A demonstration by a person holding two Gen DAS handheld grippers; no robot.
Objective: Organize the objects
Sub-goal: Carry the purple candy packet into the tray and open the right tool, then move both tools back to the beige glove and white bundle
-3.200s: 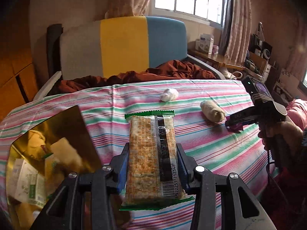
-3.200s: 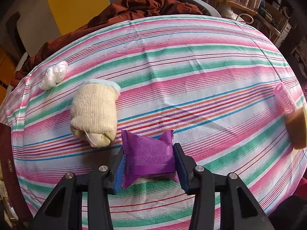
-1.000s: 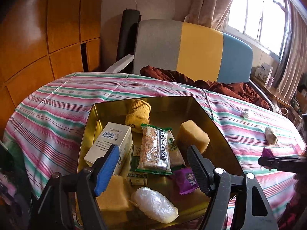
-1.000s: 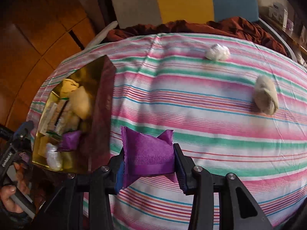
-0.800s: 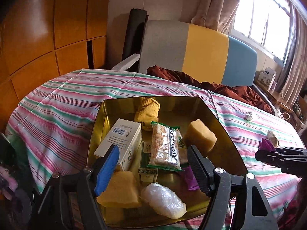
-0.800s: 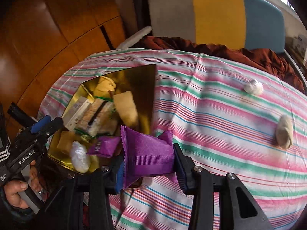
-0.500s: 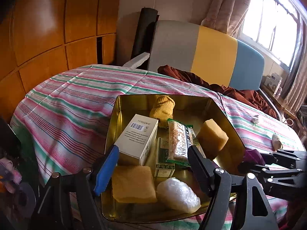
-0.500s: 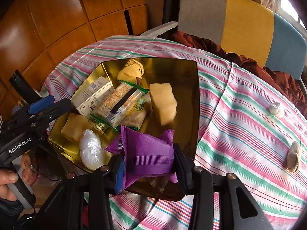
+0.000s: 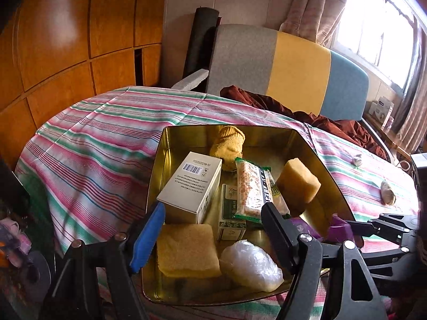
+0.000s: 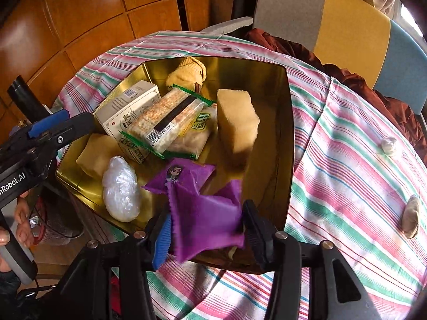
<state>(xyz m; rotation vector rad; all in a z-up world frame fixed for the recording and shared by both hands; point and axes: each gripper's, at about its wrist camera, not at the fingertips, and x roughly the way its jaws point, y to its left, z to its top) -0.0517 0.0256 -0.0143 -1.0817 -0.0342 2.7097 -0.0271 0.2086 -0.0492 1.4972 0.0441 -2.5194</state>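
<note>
A: Why over the tin's (image 10: 289,122) near edge?
B: To drop the purple packet (image 10: 205,221) inside, by the look of it. Hangs tilted between the jaws of the right gripper (image 10: 204,236), which are opening; blurred, probably slipping free already, above another purple packet (image 10: 184,174) lying at the near wall.

A: And the left gripper (image 9: 213,229)?
B: Empty, jaws apart and opening a little, held over the tin's left near corner. Likely parked clear of the drop.

A: Room left inside?
B: Crowded: box (image 10: 128,108), cracker pack (image 10: 168,118), sponge (image 10: 236,122), sock (image 10: 188,73), clear bag (image 10: 121,190). Bare gold only along the right wall.

A: More to gather?
B: Rolled sock (image 10: 411,216) and white wad (image 10: 388,144), out on the striped cloth (image 10: 347,176) toward the right edge.
</note>
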